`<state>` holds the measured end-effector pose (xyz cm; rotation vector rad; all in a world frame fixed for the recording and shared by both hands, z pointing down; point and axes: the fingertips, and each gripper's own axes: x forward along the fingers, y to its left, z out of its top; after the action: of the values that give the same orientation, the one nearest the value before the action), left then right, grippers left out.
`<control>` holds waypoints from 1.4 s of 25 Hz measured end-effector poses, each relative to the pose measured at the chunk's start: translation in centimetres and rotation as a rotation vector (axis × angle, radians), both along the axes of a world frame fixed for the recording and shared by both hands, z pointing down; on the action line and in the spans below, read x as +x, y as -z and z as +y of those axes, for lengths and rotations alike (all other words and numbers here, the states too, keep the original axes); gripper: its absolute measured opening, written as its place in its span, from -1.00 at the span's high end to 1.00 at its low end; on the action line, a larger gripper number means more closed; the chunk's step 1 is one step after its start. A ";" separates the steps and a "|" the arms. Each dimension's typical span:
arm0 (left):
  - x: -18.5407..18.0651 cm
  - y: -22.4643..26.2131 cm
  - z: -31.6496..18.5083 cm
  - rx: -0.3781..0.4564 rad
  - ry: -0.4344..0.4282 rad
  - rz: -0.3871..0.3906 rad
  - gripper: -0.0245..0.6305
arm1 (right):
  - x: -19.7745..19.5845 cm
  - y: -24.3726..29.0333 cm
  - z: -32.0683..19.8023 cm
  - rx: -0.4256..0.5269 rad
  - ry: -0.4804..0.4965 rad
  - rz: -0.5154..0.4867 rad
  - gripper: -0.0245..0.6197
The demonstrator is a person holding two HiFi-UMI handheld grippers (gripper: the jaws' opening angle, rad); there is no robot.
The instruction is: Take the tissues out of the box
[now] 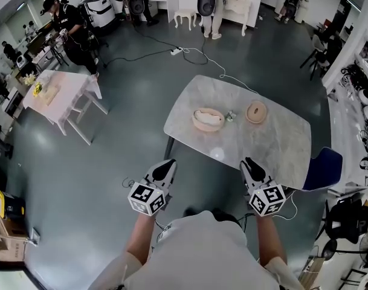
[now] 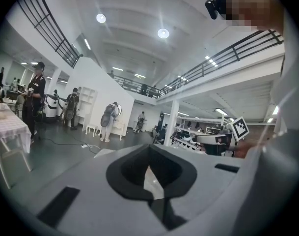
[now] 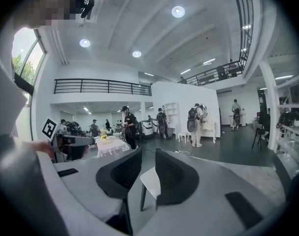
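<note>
An oval beige tissue box (image 1: pixel 208 119) lies open on the marble table (image 1: pixel 268 144), with a pale sheet showing inside. A round wooden lid (image 1: pixel 255 111) rests to its right, and a small greenish object (image 1: pixel 229 116) sits between them. Both grippers hover short of the table's near edge, well apart from the box. My left gripper (image 1: pixel 169 163) (image 2: pixel 149 151) is shut with nothing in it. My right gripper (image 1: pixel 248 162) (image 3: pixel 148 163) is open, with only a gap between its pads. A table corner (image 3: pixel 150 181) shows through that gap.
A blue chair (image 1: pixel 324 168) stands at the table's right end. A white table with a pink cloth (image 1: pixel 57 95) is at the left. Cables and a power strip (image 1: pixel 176 51) lie on the grey floor beyond. Several people stand at the back of the hall.
</note>
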<state>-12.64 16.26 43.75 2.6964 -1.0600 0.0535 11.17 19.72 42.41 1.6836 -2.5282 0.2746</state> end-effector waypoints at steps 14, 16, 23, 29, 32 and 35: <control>-0.8 -1.7 -1.6 -0.044 -0.009 0.008 0.90 | -0.6 -1.4 -1.2 -0.050 -0.021 0.005 0.60; -0.1 -1.8 -2.1 -0.043 -0.007 0.005 0.90 | 0.1 -1.7 -1.8 -0.054 -0.019 0.002 0.60; 0.2 -2.3 -5.1 -0.068 0.035 0.003 0.90 | 0.3 -2.5 -5.6 -0.065 0.017 0.004 0.60; 2.4 -2.7 -9.4 -0.087 0.055 -0.003 0.90 | 2.2 -3.4 -10.5 -0.087 0.044 0.001 0.60; 3.7 -2.8 -11.6 -0.092 0.065 -0.005 0.90 | 3.5 -3.7 -13.0 -0.094 0.053 -0.002 0.60; 5.0 -2.8 -13.8 -0.098 0.074 -0.013 0.90 | 4.7 -3.9 -15.6 -0.102 0.065 -0.008 0.60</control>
<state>-7.68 2.43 46.59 2.5706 -1.1292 0.1066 15.83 4.14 46.29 1.5640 -2.5218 0.3984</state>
